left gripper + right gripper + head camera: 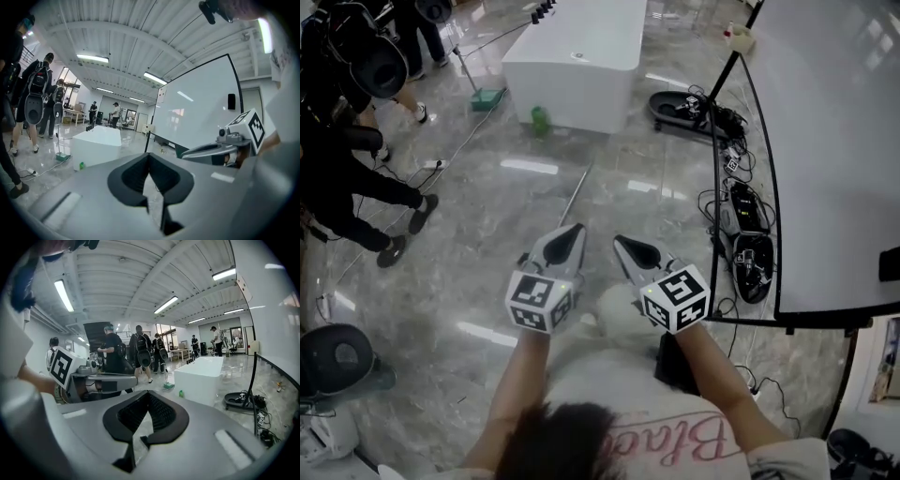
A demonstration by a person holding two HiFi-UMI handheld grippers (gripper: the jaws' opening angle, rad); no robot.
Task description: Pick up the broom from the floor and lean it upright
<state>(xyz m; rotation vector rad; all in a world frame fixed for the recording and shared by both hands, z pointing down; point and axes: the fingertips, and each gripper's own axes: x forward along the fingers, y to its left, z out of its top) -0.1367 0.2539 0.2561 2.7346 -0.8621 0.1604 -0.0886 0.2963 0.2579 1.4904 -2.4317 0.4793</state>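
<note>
A thin grey broom handle (578,190) lies on the glossy marble floor, running from mid-floor towards me. Its near end passes behind my left gripper (570,230), and I see no broom head. Both grippers are held side by side at waist height above the floor, pointing forward, well above the handle and touching nothing. The left gripper (149,154) is shut with nothing in it. The right gripper (621,240) also shows its jaws together and empty in its own view (149,393). Neither gripper view shows the handle.
A white block (577,56) stands ahead with a green bottle (540,120) at its foot. An upright green-headed floor tool (486,98) is left of it. A whiteboard (834,141) and floor cables (748,239) fill the right. People (356,187) stand at left.
</note>
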